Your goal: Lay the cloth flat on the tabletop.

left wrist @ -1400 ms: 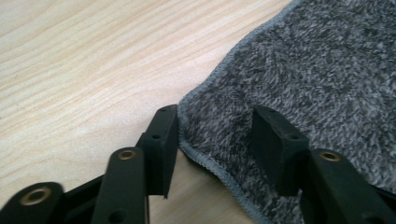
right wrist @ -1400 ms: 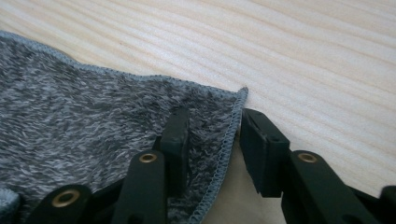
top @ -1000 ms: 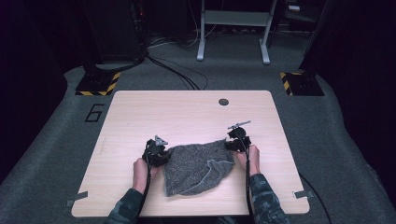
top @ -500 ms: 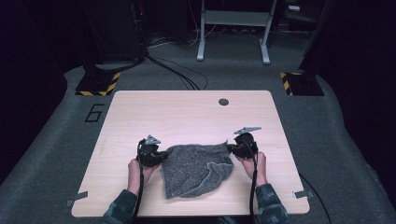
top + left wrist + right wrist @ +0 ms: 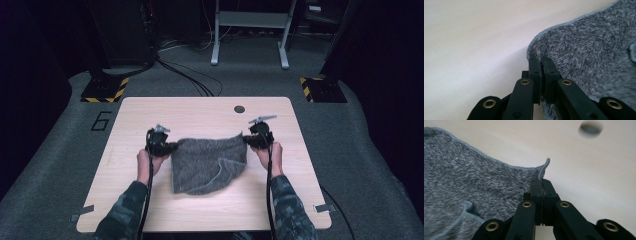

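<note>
High view: a grey towel (image 5: 209,162) lies near the middle of a pale wooden table (image 5: 150,210), held at its two far corners. The left gripper (image 5: 170,146) has its jaws clamped on the towel's left corner, the hem pinched between them in the left gripper view (image 5: 541,65). The right gripper (image 5: 246,139) has its jaws closed on the right corner, whose tip stands free above them in the right gripper view (image 5: 543,170). The far edge sags slightly between the grips; the near part rests on the table with one flap folded over. A small dark hole (image 5: 239,109) marks the table's far side.

The step in hand appears to be spreading or folding the towel. To do it well, both grips should stay firm, draw apart evenly until the far edge is taut, and travel level so the cloth does not twist.

Both forearms enter from the near edge, roughly parallel, hands level and well apart, grippers pointing inward toward the cloth.
</note>
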Demonstrator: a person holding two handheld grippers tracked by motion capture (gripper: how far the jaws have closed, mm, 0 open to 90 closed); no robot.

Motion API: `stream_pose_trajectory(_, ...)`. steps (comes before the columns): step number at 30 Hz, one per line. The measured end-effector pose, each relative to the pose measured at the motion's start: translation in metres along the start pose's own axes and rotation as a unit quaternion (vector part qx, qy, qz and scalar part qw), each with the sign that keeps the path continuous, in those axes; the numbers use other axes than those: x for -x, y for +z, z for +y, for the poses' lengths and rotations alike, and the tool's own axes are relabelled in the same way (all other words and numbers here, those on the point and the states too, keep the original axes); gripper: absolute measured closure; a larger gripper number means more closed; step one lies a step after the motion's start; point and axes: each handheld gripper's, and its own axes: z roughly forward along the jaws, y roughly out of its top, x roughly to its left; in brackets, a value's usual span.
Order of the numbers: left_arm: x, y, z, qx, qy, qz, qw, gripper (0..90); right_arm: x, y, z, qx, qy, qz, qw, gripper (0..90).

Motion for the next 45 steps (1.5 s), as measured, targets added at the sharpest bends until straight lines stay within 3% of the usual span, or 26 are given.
stream_pose_trajectory(1, -0.002, -0.023, 0.037, 0.048, 0.017, 0.026, 0.9984, 87.1, 0.003, -0.016, 0.034, 0.035, -0.016, -0.016, 0.9991, 90.0)
stream_pose_trajectory(2, -0.002, -0.023, 0.037, 0.048, 0.017, 0.026, 0.9984, 87.1, 0.003, -0.016, 0.034, 0.035, -0.016, -0.016, 0.9991, 90.0)
stream_pose_trajectory(3, 0.001, -0.038, 0.055, 0.078, 0.033, 0.042, 0.9955, 87.1, 0.002, -0.030, 0.051, 0.056, -0.026, -0.025, 0.9978, 90.0)
stream_pose_trajectory(4, 0.005, -0.054, 0.070, 0.105, 0.054, 0.056, 0.9914, 87.1, -0.005, -0.060, 0.081, 0.104, -0.049, -0.043, 0.9924, 89.9)
stream_pose_trajectory(5, 0.009, -0.065, 0.079, 0.126, 0.068, 0.066, 0.9875, 87.1, -0.005, -0.060, 0.081, 0.104, -0.049, -0.043, 0.9924, 89.9)
stream_pose_trajectory(6, 0.016, -0.082, 0.089, 0.149, 0.096, 0.084, 0.9805, 87.1, -0.009, -0.072, 0.089, 0.121, -0.059, -0.048, 0.9897, 89.9)
stream_pose_trajectory(8, 0.026, -0.103, 0.091, 0.176, 0.126, 0.102, 0.9709, 87.0, -0.024, -0.112, 0.096, 0.176, -0.090, -0.048, 0.9790, 89.8)
stream_pose_trajectory(9, 0.028, -0.106, 0.088, 0.180, 0.130, 0.101, 0.9698, 87.0, -0.024, -0.112, 0.096, 0.176, -0.090, -0.048, 0.9790, 89.8)
stream_pose_trajectory(11, 0.035, -0.105, 0.071, 0.182, 0.141, 0.093, 0.9686, 86.7, -0.028, -0.120, 0.083, 0.190, -0.101, -0.043, 0.9756, 89.7)
stream_pose_trajectory(13, 0.042, -0.096, 0.043, 0.170, 0.151, 0.081, 0.9704, 86.2, -0.030, -0.117, 0.060, 0.179, -0.105, -0.026, 0.9780, 89.3)
stream_pose_trajectory(14, 0.046, -0.089, 0.026, 0.158, 0.153, 0.074, 0.9727, 86.1, -0.032, -0.112, 0.044, 0.172, -0.107, -0.018, 0.9791, 89.2)
stream_pose_trajectory(15, 0.048, -0.081, 0.007, 0.145, 0.148, 0.063, 0.9763, 85.8, -0.036, -0.096, 0.007, 0.148, -0.100, 0.002, 0.9839, 88.9)
stream_pose_trajectory(16, 0.051, -0.072, -0.013, 0.134, 0.140, 0.052, 0.9797, 85.8, -0.036, -0.096, 0.007, 0.148, -0.100, 0.002, 0.9839, 88.9)
stream_pose_trajectory(18, 0.055, -0.054, -0.051, 0.099, 0.126, 0.027, 0.9867, 85.6, -0.043, -0.075, -0.032, 0.111, -0.099, 0.009, 0.9889, 88.7)
stream_pose_trajectory(19, 0.057, -0.047, -0.069, 0.087, 0.118, 0.016, 0.9890, 85.3, -0.046, -0.066, -0.050, 0.097, -0.093, 0.013, 0.9908, 88.7)
stream_pose_trajectory(22, 0.064, -0.035, -0.107, 0.061, 0.095, -0.006, 0.9936, 83.3, -0.054, -0.046, -0.092, 0.058, -0.076, 0.029, 0.9950, 88.4)
stream_pose_trajectory(24, 0.067, -0.035, -0.119, 0.053, 0.093, -0.012, 0.9942, 79.8, -0.057, -0.040, -0.107, 0.040, -0.073, 0.037, 0.9959, 87.8)
stream_pose_trajectory(28, 0.072, -0.047, -0.128, 0.052, 0.083, -0.034, 0.9946, 67.2, -0.061, -0.050, -0.122, 0.041, -0.061, 0.046, 0.9963, 81.7)
stream_pose_trajectory(32, 0.072, -0.065, -0.134, 0.049, 0.072, -0.042, 0.9953, 53.0, -0.060, -0.070, -0.130, 0.045, -0.057, 0.055, 0.9959, 75.0)
stream_pose_trajectory(34, 0.066, -0.078, -0.132, 0.062, 0.058, -0.028, 0.9960, 41.2, -0.052, -0.086, -0.132, 0.061, -0.039, 0.053, 0.9959, 68.0)
stream_pose_trajectory(37, 0.059, -0.079, -0.121, 0.060, 0.043, -0.026, 0.9969, 37.1, -0.048, -0.088, -0.127, 0.064, -0.032, 0.045, 0.9964, 61.4)
stream_pose_trajectory(39, 0.055, -0.075, -0.110, 0.057, 0.043, -0.020, 0.9972, 34.7, -0.044, -0.080, -0.115, 0.046, -0.024, 0.047, 0.9975, 57.1)
stream_pose_trajectory(40, 0.053, -0.070, -0.103, 0.045, 0.048, -0.019, 0.9977, 34.6, -0.044, -0.076, -0.112, 0.044, -0.025, 0.045, 0.9977, 57.0)
stream_pose_trajectory(44, 0.048, -0.042, -0.087, -0.001, 0.042, -0.032, 0.9986, 33.8, -0.039, -0.041, -0.098, -0.003, -0.009, 0.048, 0.9988, 54.2)
stream_pose_trajectory(45, 0.049, -0.031, -0.086, -0.024, 0.046, -0.038, 0.9979, 34.4, -0.039, -0.026, -0.097, -0.033, 0.001, 0.051, 0.9981, 54.8)
